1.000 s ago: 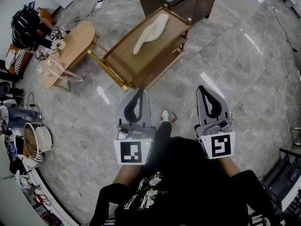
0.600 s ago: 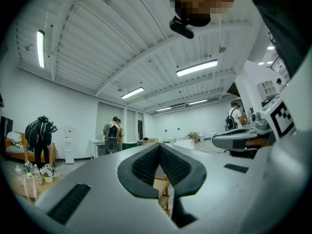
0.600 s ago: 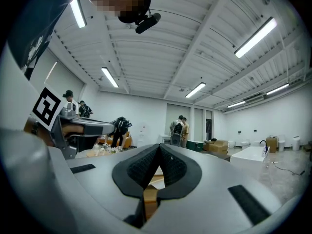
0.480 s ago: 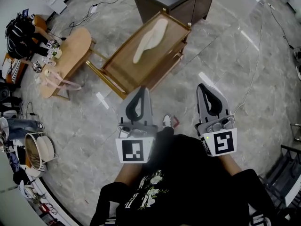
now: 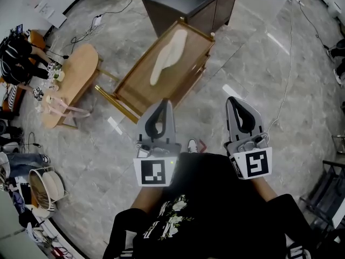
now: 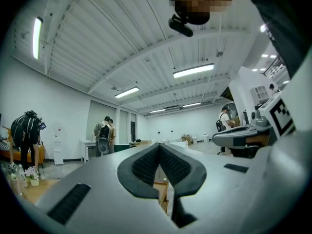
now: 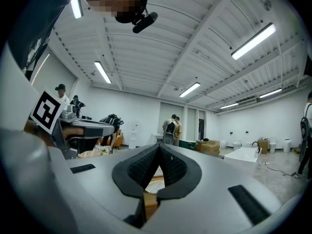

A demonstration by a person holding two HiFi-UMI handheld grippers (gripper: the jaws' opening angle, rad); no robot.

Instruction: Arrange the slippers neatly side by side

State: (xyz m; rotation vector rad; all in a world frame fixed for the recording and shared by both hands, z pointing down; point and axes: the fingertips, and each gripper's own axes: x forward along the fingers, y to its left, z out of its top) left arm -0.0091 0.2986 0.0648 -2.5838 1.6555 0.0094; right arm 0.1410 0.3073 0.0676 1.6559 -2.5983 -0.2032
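— Where are the slippers (image 5: pixel 167 55) sitting?

— They are lying on the rectangular wooden table (image 5: pixel 141 85) in front of the person, towards its far end. From the head view they are showing only as one long pale shape, so I am guessing they lie end to end; the view is too small to separate them.

— And what are the grippers doing?

— The person is holding both out level, well short of the slippers. The left gripper (image 5: pixel 163 103) is pointing at the near corner of the table. Its ribbed pads (image 6: pixel 146 164) are pressing together at the tips with nothing caught between them.

— The right one?

— The right gripper (image 5: pixel 233 101) is hanging over bare marble floor (image 5: pixel 259 53), off to the right of the table. Its pads (image 7: pixel 142 168) are likewise clenched on nothing.

— What is standing around?

— A dark cabinet (image 5: pixel 199 7) is standing just beyond the table's far end, and an oval table (image 5: pixel 75 72) with small items on it is sitting to the left. The person's shoe (image 5: pixel 191 143) is peeking out between the two grippers.
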